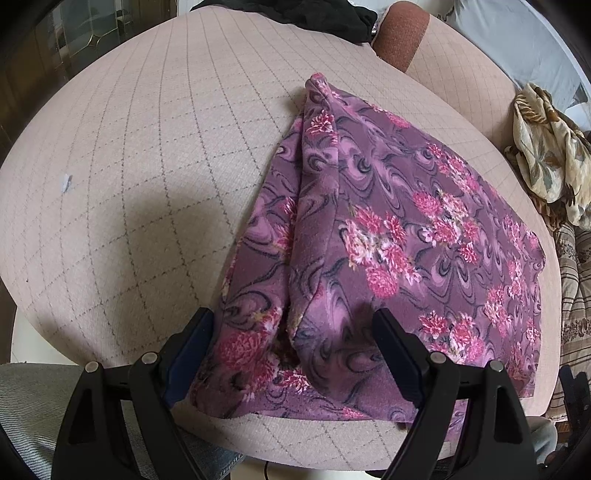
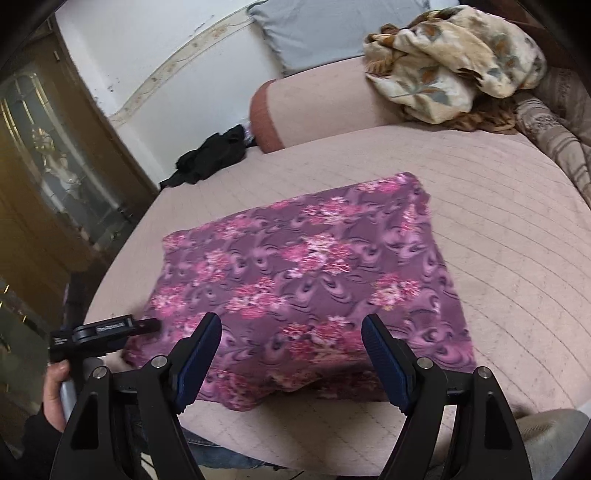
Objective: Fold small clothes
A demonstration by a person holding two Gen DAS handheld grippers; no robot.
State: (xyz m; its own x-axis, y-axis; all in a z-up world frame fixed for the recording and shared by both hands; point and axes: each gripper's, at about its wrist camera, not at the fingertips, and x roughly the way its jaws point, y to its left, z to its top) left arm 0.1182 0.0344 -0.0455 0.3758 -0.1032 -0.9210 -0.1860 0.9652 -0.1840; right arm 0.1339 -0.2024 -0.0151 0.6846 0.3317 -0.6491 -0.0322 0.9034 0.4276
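Observation:
A purple cloth with pink flowers (image 1: 388, 229) lies folded on the pink quilted bed; it also shows in the right wrist view (image 2: 306, 266) as a rough rectangle. My left gripper (image 1: 293, 328) is open, its jaws wide apart above the cloth's near left folded edge, holding nothing. My right gripper (image 2: 291, 332) is open above the cloth's near edge, also empty. The left gripper's body and the hand holding it show in the right wrist view (image 2: 99, 332) at the cloth's left corner.
A black garment (image 2: 214, 155) lies at the bed's far left corner. A crumpled beige floral cloth (image 2: 454, 59) sits at the far right beside a striped blanket (image 2: 554, 140). A reddish bolster (image 2: 266, 114) and grey pillow (image 2: 332, 29) lie behind. A wooden cabinet (image 2: 44, 184) stands left.

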